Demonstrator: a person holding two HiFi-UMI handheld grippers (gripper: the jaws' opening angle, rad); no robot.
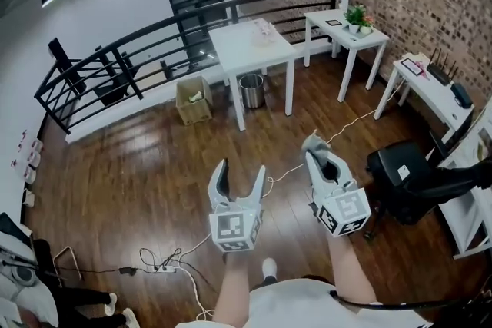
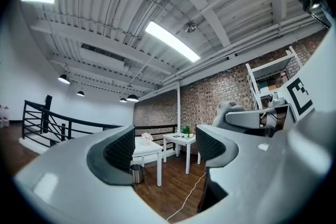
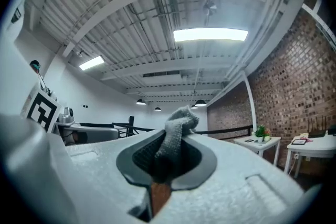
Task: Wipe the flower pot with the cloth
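The flower pot [image 1: 356, 19], a small green plant in a white pot, stands on a little white table [image 1: 338, 36] by the brick wall, far ahead of both grippers. It shows small in the left gripper view, flower pot [image 2: 185, 130], and in the right gripper view, flower pot [image 3: 260, 132]. My right gripper [image 1: 317, 154] is shut on a grey cloth [image 1: 312, 140], whose bunched end sticks up past the jaws, cloth [image 3: 179, 127]. My left gripper [image 1: 241, 174] stands open with nothing between its fingers [image 2: 121, 149]. Both are held over the wooden floor.
A bigger white table [image 1: 250, 48] stands ahead, with a metal bin [image 1: 251, 91] and a cardboard box [image 1: 192, 101] beside it. A black chair [image 1: 406, 179] is close on the right, next to a white desk [image 1: 430, 92]. A cable [image 1: 350, 123] crosses the floor. A black railing [image 1: 115, 61] bounds the far side.
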